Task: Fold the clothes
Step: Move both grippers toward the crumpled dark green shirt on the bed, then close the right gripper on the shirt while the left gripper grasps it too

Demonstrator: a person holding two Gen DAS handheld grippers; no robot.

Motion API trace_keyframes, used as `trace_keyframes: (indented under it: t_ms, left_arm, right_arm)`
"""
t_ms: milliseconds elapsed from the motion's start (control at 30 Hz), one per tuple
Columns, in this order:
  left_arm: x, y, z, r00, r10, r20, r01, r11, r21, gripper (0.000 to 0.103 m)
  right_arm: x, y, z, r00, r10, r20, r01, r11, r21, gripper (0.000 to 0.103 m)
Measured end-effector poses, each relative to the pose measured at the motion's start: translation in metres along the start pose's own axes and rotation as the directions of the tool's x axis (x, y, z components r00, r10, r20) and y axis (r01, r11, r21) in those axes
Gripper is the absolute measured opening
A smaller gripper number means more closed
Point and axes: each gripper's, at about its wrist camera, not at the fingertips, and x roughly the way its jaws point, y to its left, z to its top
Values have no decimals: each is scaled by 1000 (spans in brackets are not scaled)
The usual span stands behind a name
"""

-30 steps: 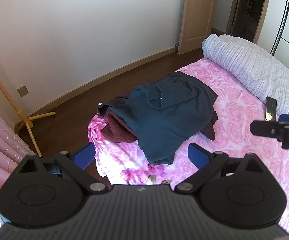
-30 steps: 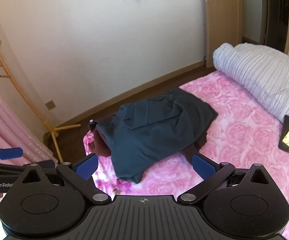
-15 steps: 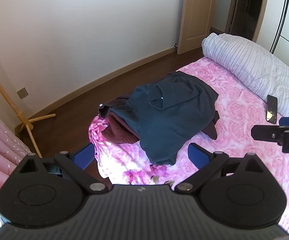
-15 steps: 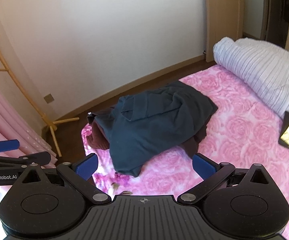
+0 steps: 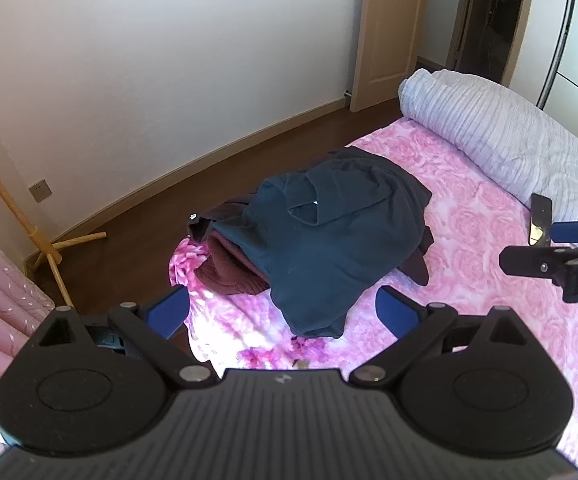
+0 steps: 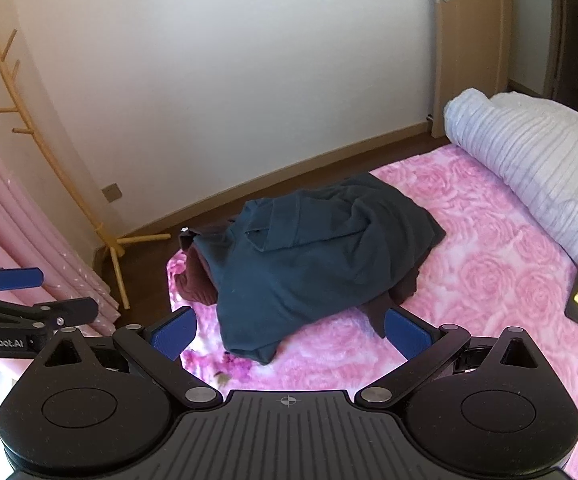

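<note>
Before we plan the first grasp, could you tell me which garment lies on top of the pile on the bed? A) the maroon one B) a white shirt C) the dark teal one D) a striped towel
C: the dark teal garment drapes over the maroon garment, which shows only at the pile's edges.

Black grippers' fingers [image 5: 167, 312] wear blue pads; one body reads "GenRobot.AI"

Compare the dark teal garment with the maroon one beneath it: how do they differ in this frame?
The dark teal garment lies on top, mostly exposed; the maroon garment sits underneath, showing only at the pile's edges. The teal one looks smooth and thin, with a collar visible; the maroon looks thicker and bunched. Both are unfolded, on the pink bedspread, untouched by either gripper.
</note>
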Motion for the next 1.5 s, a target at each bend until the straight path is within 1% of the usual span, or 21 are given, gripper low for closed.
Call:
trace_keyframes:
  t_ms: [167, 300, 467, 567, 667, 733, 800, 900, 933, 1033, 1067, 1133, 1167, 1233, 1267, 1333, 1433, 1467, 1500]
  left_arm:
    - [1, -4, -1, 1000, 31, 0, -31, 999, -29, 98]
    - [4, -6, -1, 999, 38, 12, -38, 999, -35, 98]
    - [21, -8, 6, 999, 51, 15, -51, 998, 37, 98]
    - [38, -4, 13, 1000, 29, 9, -29, 996, 86, 98]
    - [66, 4, 24, 1000, -18, -4, 19, 987, 157, 98]
    - [90, 10, 34, 998, -57, -13, 58, 975, 214, 98]
    - [118, 17, 44, 995, -93, -28, 97, 956, 277, 95]
    - [168, 25, 59, 988, -139, -60, 151, 904, 400, 93]
    - [186, 27, 63, 985, -156, -70, 171, 879, 445, 92]
    - [241, 33, 74, 974, -201, -107, 225, 789, 572, 88]
    - [256, 35, 77, 970, -211, -121, 240, 761, 602, 86]
    - [290, 38, 83, 959, -243, -144, 276, 698, 661, 84]
    - [305, 39, 85, 953, -262, -154, 294, 670, 682, 84]
    - [329, 42, 90, 936, -307, -174, 334, 610, 719, 84]
    - [341, 43, 92, 926, -329, -185, 353, 578, 736, 84]
    - [363, 45, 99, 905, -369, -213, 392, 525, 755, 83]
    - [386, 48, 107, 869, -423, -255, 453, 474, 756, 80]
    - [391, 47, 109, 860, -434, -269, 468, 461, 754, 77]
    - [396, 47, 109, 850, -445, -283, 484, 448, 752, 71]
  right_arm:
    - [5, -11, 2, 1000, 21, -13, -21, 1000, -23, 103]
    - [7, -17, 4, 999, 32, -17, -33, 998, -49, 103]
    - [17, -24, 10, 999, 29, -29, -31, 997, -67, 103]
    - [28, -28, 15, 999, 14, -46, -18, 997, -71, 103]
    - [43, -32, 22, 999, 8, -54, -12, 997, -82, 103]
    - [58, -33, 29, 998, -6, -58, 0, 995, -104, 103]
    - [77, -34, 37, 998, -26, -64, 17, 991, -131, 103]
    - [110, -35, 49, 994, -52, -92, 38, 988, -153, 102]
    - [125, -34, 54, 992, -57, -109, 38, 985, -170, 102]
    - [169, -29, 64, 984, -84, -154, 44, 969, -244, 102]
    - [184, -27, 67, 981, -95, -168, 46, 961, -273, 102]
    - [214, -22, 71, 975, -106, -197, 36, 944, -329, 102]
    - [229, -20, 72, 972, -105, -212, 24, 934, -356, 99]
    - [256, -16, 71, 967, -85, -240, -24, 907, -420, 91]
    - [267, -14, 70, 965, -91, -245, -30, 892, -451, 90]
    - [288, -11, 68, 962, -103, -253, -43, 858, -512, 90]
    - [318, -6, 65, 957, -121, -264, -64, 800, -597, 90]
    - [326, -4, 65, 957, -122, -265, -73, 777, -625, 90]
    - [333, -2, 64, 956, -124, -266, -83, 754, -652, 90]
